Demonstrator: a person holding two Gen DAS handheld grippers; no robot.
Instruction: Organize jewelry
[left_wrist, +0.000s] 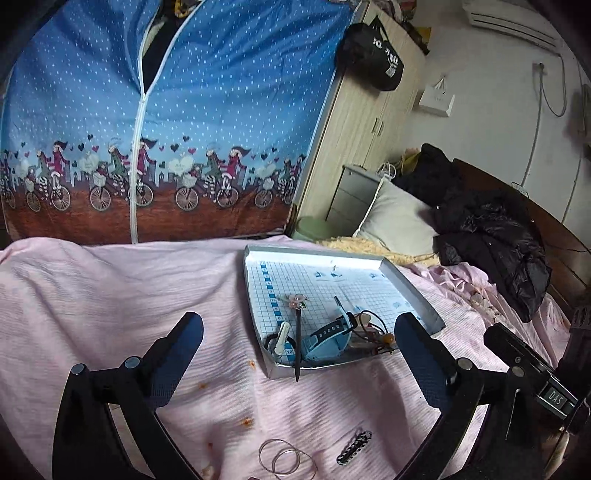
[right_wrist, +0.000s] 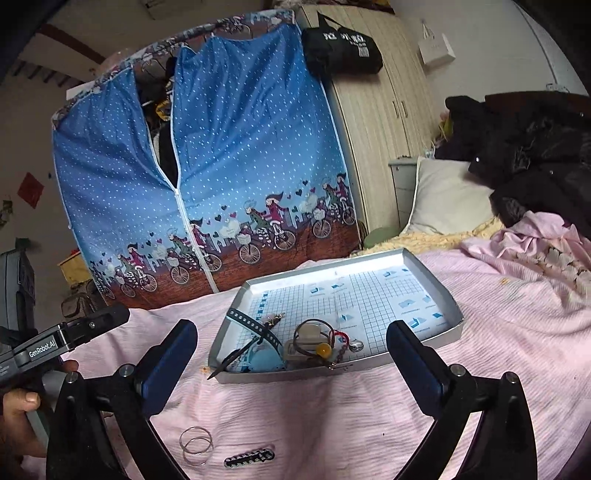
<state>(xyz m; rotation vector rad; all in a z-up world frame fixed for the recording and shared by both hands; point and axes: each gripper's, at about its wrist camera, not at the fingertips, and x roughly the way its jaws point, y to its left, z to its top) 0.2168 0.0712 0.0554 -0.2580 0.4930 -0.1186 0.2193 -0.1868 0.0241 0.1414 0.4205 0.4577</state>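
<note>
A shallow silver tray (left_wrist: 255, 258) (right_wrist: 432, 266) lined with grid paper lies on the pink bedsheet. In its near corner lie a blue watch (left_wrist: 325, 341) (right_wrist: 264, 360), a black hair stick with a pink flower (left_wrist: 297, 332), a white clip (left_wrist: 282, 336) and a red cord with an amber bead (right_wrist: 324, 348). On the sheet in front lie thin silver bangles (left_wrist: 284, 459) (right_wrist: 196, 445) and a black-and-white hair clip (left_wrist: 354, 446) (right_wrist: 249, 457). My left gripper (left_wrist: 299, 354) and right gripper (right_wrist: 291, 354) both hang open above the sheet, holding nothing.
A blue fabric wardrobe (left_wrist: 184, 110) (right_wrist: 221, 166) stands behind the bed, with a wooden cupboard (left_wrist: 365, 118) to its right. A pillow (left_wrist: 399, 218) and dark coats (left_wrist: 491, 229) (right_wrist: 535, 155) lie at the right. A hand (right_wrist: 14, 417) holds the other gripper at the left.
</note>
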